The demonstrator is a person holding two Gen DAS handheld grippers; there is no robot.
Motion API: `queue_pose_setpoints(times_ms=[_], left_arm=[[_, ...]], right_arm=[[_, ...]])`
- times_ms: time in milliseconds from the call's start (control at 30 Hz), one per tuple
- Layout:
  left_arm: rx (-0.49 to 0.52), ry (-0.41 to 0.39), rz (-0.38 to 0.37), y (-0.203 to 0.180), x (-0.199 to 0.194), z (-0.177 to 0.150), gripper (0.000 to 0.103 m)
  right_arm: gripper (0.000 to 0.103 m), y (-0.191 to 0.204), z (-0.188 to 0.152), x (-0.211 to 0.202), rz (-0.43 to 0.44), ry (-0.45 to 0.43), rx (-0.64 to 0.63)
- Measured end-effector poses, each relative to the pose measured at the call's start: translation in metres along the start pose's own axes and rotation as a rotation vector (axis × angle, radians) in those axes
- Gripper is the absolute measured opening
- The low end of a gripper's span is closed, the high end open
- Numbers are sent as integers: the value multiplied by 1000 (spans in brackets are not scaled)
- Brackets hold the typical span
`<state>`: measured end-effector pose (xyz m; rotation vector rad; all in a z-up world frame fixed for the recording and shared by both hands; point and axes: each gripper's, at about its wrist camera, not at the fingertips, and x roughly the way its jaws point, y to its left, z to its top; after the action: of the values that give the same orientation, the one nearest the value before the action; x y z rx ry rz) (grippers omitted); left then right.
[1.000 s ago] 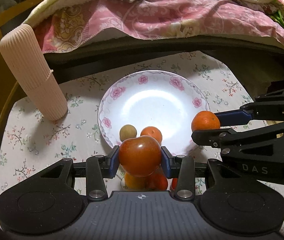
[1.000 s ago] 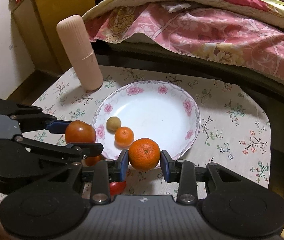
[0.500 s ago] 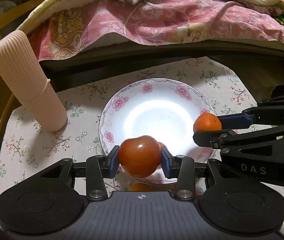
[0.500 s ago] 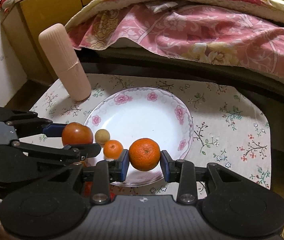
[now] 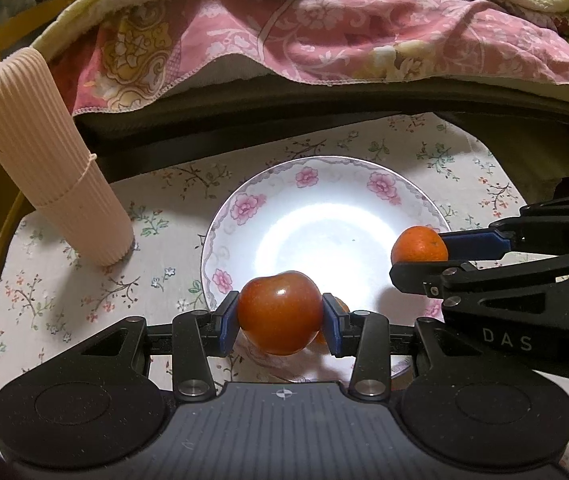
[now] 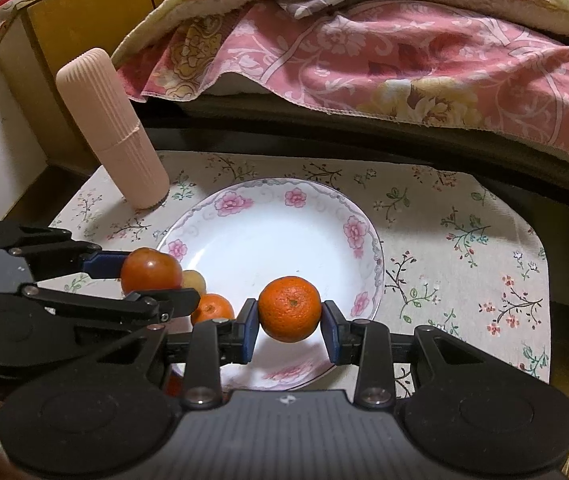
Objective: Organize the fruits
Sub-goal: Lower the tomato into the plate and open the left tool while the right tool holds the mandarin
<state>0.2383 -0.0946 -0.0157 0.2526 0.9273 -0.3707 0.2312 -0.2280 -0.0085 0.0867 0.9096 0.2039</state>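
My left gripper is shut on a red tomato, held over the near rim of a white plate with pink flowers. My right gripper is shut on an orange mandarin, also above the plate's near part. In the right wrist view the left gripper comes in from the left with the tomato. On the plate lie a small orange fruit and a small yellowish fruit, partly hidden behind the tomato. In the left wrist view the mandarin sits at the plate's right rim.
A tall ribbed beige cylinder stands on the floral tablecloth left of the plate. Behind the table a bed edge with a pink floral quilt overhangs. A yellow wooden cabinet stands at the back left.
Both grippers have moved forward with their fruits, from before the plate's near rim to over it. The loose fruits near the rim now lie beneath and behind the grippers.
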Motion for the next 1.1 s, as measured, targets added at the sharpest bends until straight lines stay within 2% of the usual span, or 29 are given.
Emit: queue_pose_setpoints(times_ms=[800,1100], left_arm=[[-20,-21,15,4,14,2,50],[-43,-23,12,8,17,4,56]], right_arm=[[37,-3,2,17,-14,3,2],[37,-7,3,19,-18,5,19]])
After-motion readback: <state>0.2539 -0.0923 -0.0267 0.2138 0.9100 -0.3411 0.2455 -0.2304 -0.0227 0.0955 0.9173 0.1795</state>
